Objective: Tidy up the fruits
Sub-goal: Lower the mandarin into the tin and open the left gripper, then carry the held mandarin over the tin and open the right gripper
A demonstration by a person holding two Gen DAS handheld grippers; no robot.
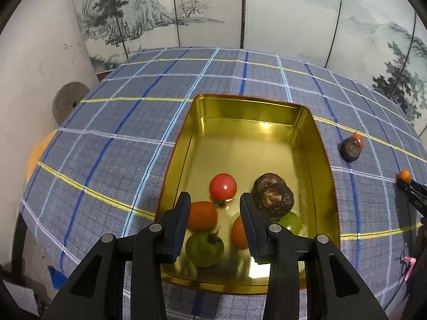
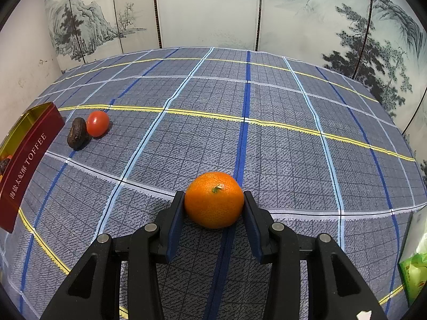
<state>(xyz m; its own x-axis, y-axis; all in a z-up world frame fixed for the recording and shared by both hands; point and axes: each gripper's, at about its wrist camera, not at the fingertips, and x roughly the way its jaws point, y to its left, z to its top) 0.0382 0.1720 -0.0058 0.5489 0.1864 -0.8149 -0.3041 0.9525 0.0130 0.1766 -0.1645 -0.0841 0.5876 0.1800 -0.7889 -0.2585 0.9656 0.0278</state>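
I judged the sorting a little past halfway. My left gripper (image 1: 215,208) hung over the near end of the gold-lined tin (image 1: 267,112) with its jaws parted and nothing between them; the fruit I saw through the gap lay below on the tin floor, not in my grip. My right gripper (image 2: 214,205) pinched the orange (image 2: 214,200), both pads pressed against its sides. It sat low over the checked tablecloth (image 2: 267,144), though I could not tell whether the orange touched the cloth.

The tin held six pieces, all crowded at the end nearest my left gripper. A red tomato (image 1: 223,187) lay just ahead of the fingertips. A dark brown wrinkled fruit (image 1: 272,195) sat just beyond the right-hand finger, with a pale green fruit (image 1: 289,221) partly hidden behind it. An orange-red fruit (image 1: 201,215) sat by the left-hand finger, a green tomato (image 1: 204,249) lay below the jaws, and another orange fruit (image 1: 238,232) was half covered by the right-hand finger. The far half of the tin was bare.

Three pieces were left to bring in: the orange I held, and two still on the cloth far ahead and to the left of my right gripper, a second brown fruit (image 2: 78,133) touching a second red tomato (image 2: 97,123), close to the tin's red side.
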